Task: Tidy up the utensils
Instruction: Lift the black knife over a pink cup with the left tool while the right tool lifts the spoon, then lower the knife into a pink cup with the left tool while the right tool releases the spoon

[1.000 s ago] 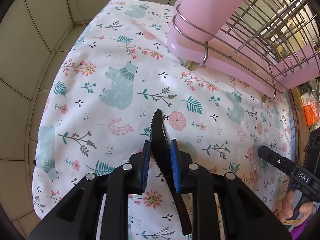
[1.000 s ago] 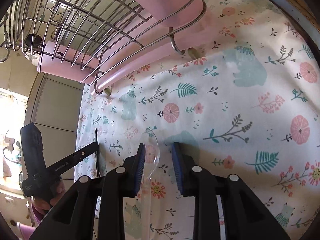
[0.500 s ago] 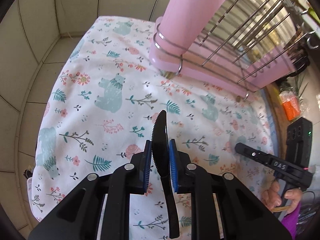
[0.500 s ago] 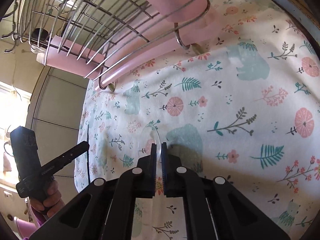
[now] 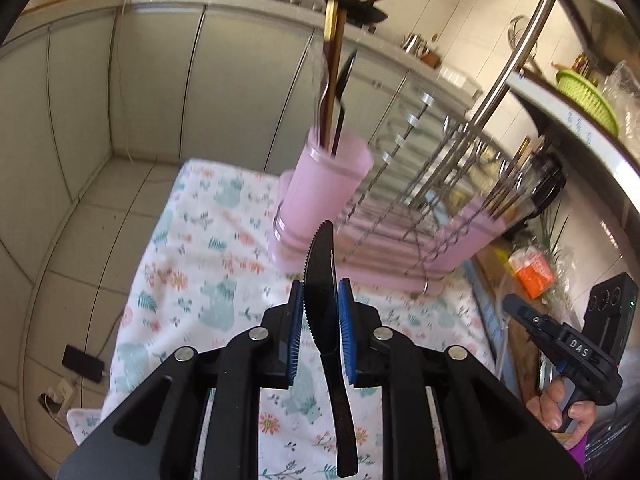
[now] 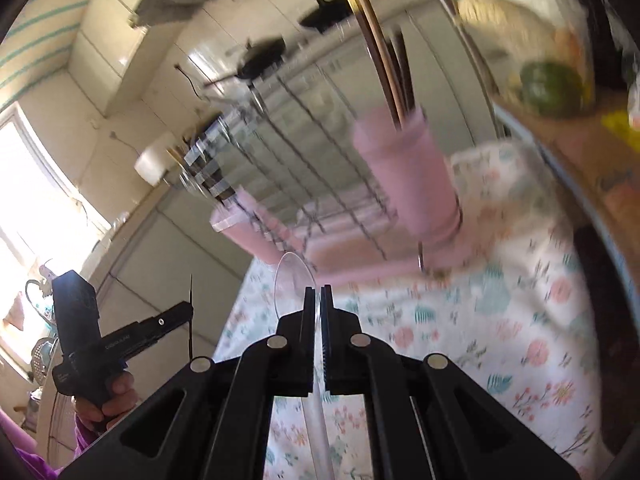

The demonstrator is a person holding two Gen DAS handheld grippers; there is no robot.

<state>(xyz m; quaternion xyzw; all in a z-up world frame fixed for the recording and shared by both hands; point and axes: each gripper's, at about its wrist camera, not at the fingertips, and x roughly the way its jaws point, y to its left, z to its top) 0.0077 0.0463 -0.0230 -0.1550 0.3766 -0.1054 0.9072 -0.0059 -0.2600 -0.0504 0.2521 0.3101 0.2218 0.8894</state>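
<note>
Left wrist view: I am gripping a black serrated plastic knife (image 5: 320,280) edge-on in the left gripper (image 5: 319,320), above the floral cloth (image 5: 192,280). I am clamping a clear plastic spoon (image 6: 294,280) by its neck in the right gripper (image 6: 317,320). Both are pointing toward the pink utensil cup (image 5: 326,184). Risk: I am judging that either thin handle could pivot between the pads, or snag the wire rack (image 5: 420,200) beside the cup.
</note>
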